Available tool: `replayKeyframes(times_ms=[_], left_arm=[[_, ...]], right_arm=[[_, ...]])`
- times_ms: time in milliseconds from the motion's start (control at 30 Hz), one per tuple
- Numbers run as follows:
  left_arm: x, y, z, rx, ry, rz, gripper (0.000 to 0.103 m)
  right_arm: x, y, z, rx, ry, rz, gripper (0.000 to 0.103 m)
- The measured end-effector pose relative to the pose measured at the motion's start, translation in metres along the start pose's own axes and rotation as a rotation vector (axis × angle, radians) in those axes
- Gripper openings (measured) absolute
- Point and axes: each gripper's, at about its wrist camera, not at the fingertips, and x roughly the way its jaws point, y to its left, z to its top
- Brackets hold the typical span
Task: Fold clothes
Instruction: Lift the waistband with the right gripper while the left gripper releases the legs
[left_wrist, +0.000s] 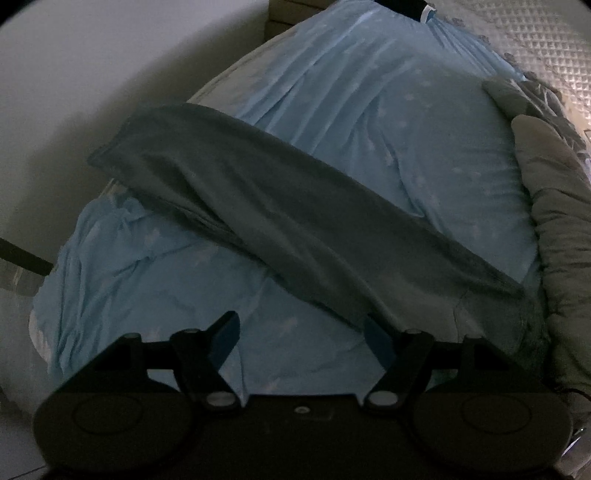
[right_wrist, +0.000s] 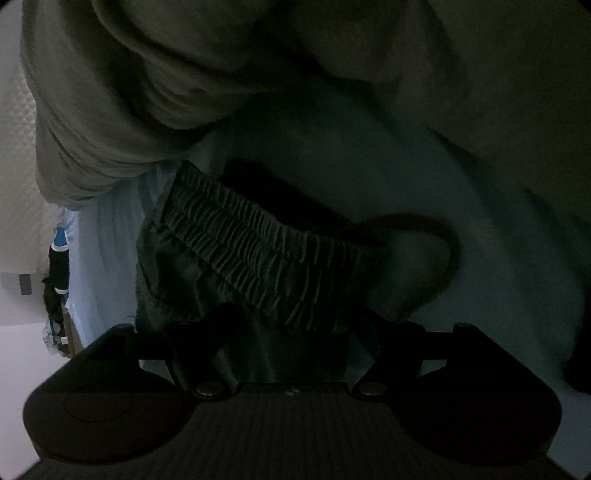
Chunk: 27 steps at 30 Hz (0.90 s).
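Gathered elastic waistband (right_wrist: 266, 254) of the long dark grey-green trousers (left_wrist: 295, 218) is seen between the spread jaws of the right gripper (right_wrist: 291, 332), nearer than the open left gripper (left_wrist: 299, 332), the garment lying diagonally on the light blue sheeted bed (left_wrist: 406, 129) beside a grey quilt (left_wrist: 554, 192).

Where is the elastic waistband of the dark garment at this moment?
In the right wrist view, the elastic waistband lies just ahead of the right gripper, on the light blue sheet, below the bunched grey blanket.
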Motion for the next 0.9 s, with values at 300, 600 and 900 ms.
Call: replayKeyframes(times_ms=[300, 600, 900], left_arm=[[0.003, 0.001, 0.001, 0.003, 0.004, 0.0, 0.072], [0.006, -0.001, 0.006, 0.033, -0.007, -0.037, 0.072], [0.014, 0.003, 0.022, 0.144, -0.015, -0.111, 0.072]], right_arm=[[-0.021, 0.007, -0.015, -0.028, -0.072, -0.04, 0.039], [-0.07, 0.037, -0.03, -0.192, -0.137, 0.009, 0.032], [-0.11, 0.072, -0.063, -0.285, -0.22, 0.059, 0.032]])
